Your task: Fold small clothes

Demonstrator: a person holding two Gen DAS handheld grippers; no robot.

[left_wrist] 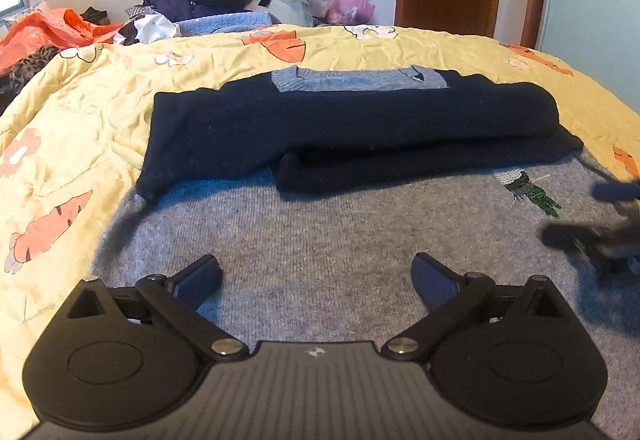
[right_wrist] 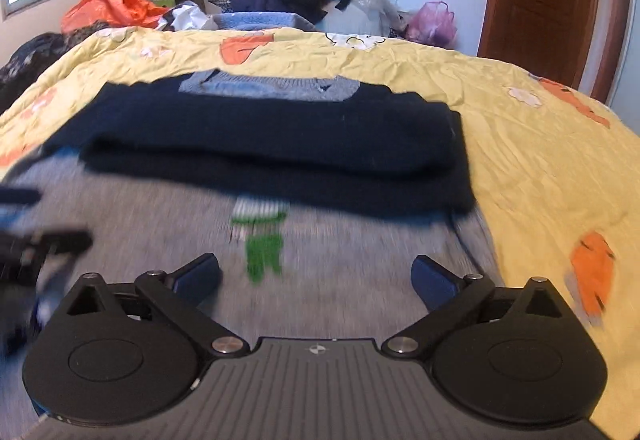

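Left wrist: both hand-held grippers (left_wrist: 316,276) (right_wrist: 316,276) hanging wide open, empty, over soft limp grey sweater (left_wrist: 320,236); pinching its lower-frame hem corners looks best

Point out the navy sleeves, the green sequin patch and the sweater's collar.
navy sleeves (left_wrist: 352,120): left wrist view, middle of the upper folded sleeve.
green sequin patch (left_wrist: 536,192): left wrist view, centre of the patch on the grey body.
sweater's collar (right_wrist: 272,86): right wrist view, middle of the light-blue neckline.

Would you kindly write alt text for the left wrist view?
The open left gripper hovers over a grey sweater with navy sleeves folded across it, on a yellow quilt. The blurred right gripper shows at the right edge.
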